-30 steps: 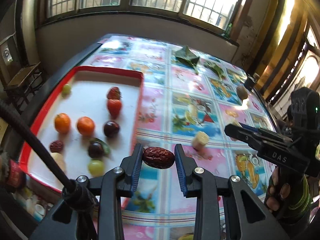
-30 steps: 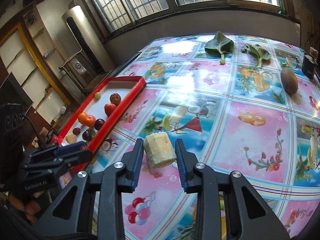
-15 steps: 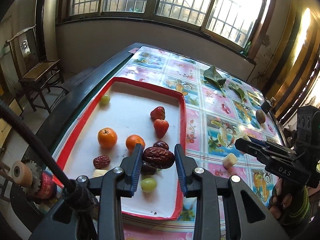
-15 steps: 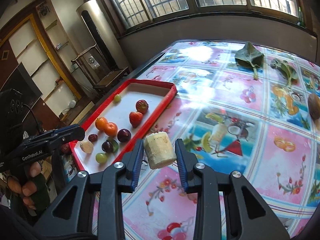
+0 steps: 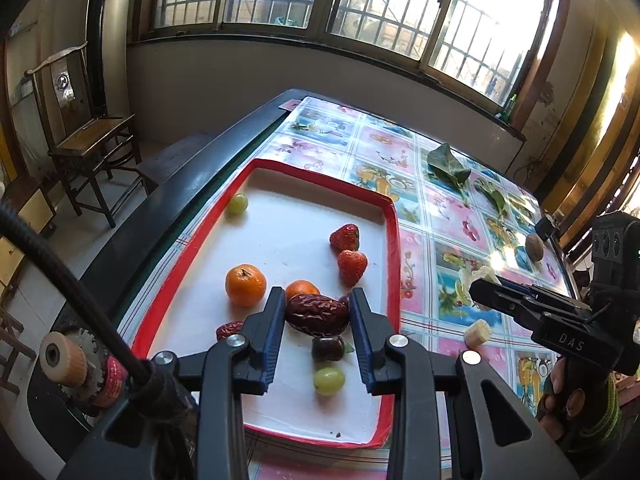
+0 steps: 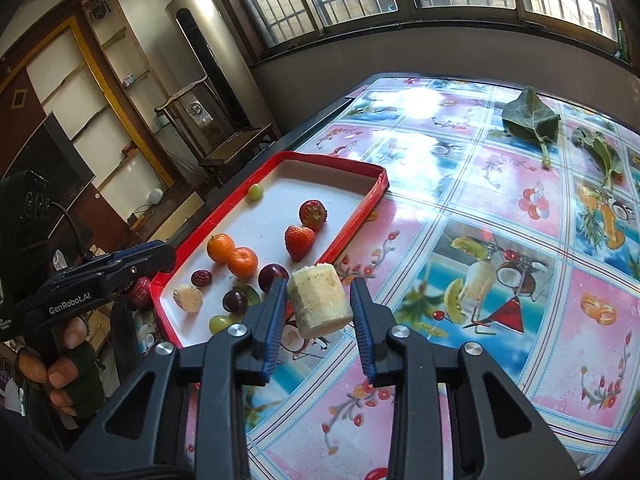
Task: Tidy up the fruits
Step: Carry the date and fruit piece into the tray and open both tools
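My left gripper [image 5: 317, 298] is shut on a wrinkled dark-red date [image 5: 318, 315] and holds it above the near part of the red-rimmed white tray [image 5: 394, 248]. In the tray lie two oranges [image 5: 245, 285], two strawberries [image 5: 352, 266], green grapes [image 5: 329, 380], a dark plum [image 5: 327, 348] and another date [image 5: 230, 329]. My right gripper [image 6: 319, 285] is shut on a pale banana piece [image 6: 320, 306], above the tablecloth just right of the tray's rim [image 6: 352, 228]. A second banana piece [image 6: 188, 298] lies in the tray.
A loose banana piece [image 5: 477, 333] and a kiwi [image 5: 534, 246] lie on the patterned tablecloth right of the tray. Green leaves [image 6: 530, 116] lie at the far side. A wooden chair [image 5: 94, 140] stands beyond the table's left edge.
Both grippers have swung left toward the tray with their loads. The date, earlier over the tablecloth, now hangs over the tray. The banana piece has come close to the tray's right rim.
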